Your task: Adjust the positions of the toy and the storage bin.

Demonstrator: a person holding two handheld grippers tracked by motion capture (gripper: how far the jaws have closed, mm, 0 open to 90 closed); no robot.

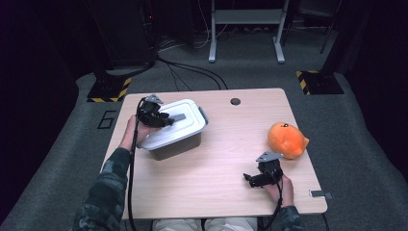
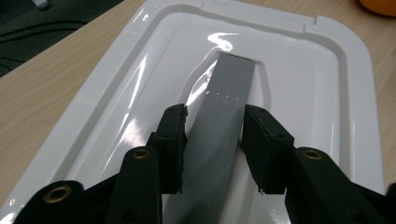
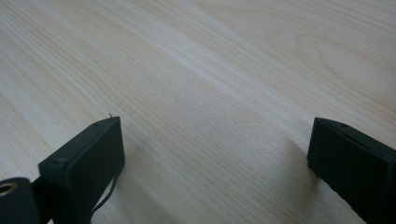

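One grey handle (image 2: 223, 116), white lid (image 2: 154, 70)

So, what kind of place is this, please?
Probably a lab or recording room, not a home: a lone wooden table on grey carpet, black cables across the floor, and yellow-black striped stand bases.

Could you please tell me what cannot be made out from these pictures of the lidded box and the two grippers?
- Inside of the box: hidden in the high view by its white lid.
- Near end of the grey handle: cut off by the bottom edge of the left gripper view, between the left gripper pads.
- Orange soft toy: face too small in the high view.
- Small grey item at the table edge: too small.
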